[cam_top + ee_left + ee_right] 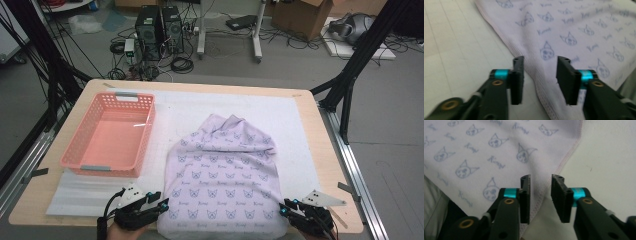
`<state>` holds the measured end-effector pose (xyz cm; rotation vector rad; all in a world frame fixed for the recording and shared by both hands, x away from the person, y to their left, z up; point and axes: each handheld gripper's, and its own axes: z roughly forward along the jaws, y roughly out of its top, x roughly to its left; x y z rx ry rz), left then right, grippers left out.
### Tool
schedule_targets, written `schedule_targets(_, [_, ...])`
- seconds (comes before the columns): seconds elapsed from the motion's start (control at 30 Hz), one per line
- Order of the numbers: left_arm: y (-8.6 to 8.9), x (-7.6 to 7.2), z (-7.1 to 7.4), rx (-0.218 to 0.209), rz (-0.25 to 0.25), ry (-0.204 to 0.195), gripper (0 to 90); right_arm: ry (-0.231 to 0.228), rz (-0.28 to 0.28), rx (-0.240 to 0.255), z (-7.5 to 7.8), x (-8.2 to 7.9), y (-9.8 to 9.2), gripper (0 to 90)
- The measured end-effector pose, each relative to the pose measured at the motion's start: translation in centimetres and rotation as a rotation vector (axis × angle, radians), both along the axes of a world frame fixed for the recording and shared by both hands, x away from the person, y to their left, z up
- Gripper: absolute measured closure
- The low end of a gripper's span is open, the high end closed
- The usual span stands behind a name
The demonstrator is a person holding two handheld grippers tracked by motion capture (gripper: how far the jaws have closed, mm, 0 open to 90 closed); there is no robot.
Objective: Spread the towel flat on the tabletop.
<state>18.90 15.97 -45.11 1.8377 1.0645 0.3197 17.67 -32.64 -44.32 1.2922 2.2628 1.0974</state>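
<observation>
A pale lilac cloth [223, 175] printed with small blue cat faces lies spread on the white mat [290, 115] in the middle of the table [330, 165], its near edge at the person's side. The left gripper [161, 204] sits at the cloth's near left corner, its jaws apart, the hem running between them without being pinched. The right gripper [284, 206] sits at the near right corner, jaws likewise released, the stitched edge just under the gap. A pink basket [108, 136] stands left of the cloth.
</observation>
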Motion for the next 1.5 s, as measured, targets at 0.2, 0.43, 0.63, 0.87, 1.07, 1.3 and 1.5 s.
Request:
schedule_targets(0.2, [-0.2,0.8,-0.2,-0.015,-0.008,-0.008,45.7,-0.012,-0.034,0.013,0.1,0.5,0.3,59.1])
schedule_targets(0.43, [-1.3,0.4,-0.9,0.077,-0.025,-0.034,66.3,0.000,-0.038,-0.041,-0.3,0.9,0.5,79.0])
schedule_targets(0.63, [-0.9,-0.4,-0.4,0.083,-0.055,0.027,86.8,0.035,0.003,-0.035,-0.1,0.2,0.2,87.1])
schedule_targets(0.87, [-0.5,-1.7,-0.2,0.061,-0.100,0.010,77.7,0.046,0.047,-0.049,0.2,-1.9,0.0,84.4])
schedule_targets(1.07, [-0.1,-0.5,-0.1,-0.003,-0.047,-0.030,54.0,-0.032,-0.028,0.013,0.9,-1.1,0.1,63.7])
schedule_targets(1.3, [-0.2,0.4,0.0,-0.021,-0.031,-0.048,50.0,-0.039,-0.085,-0.024,0.2,1.4,0.9,59.6])
schedule_targets(1.5, [-0.2,0.9,0.0,-0.029,-0.023,-0.049,48.0,-0.009,-0.035,-0.062,-0.3,1.7,1.3,87.1])
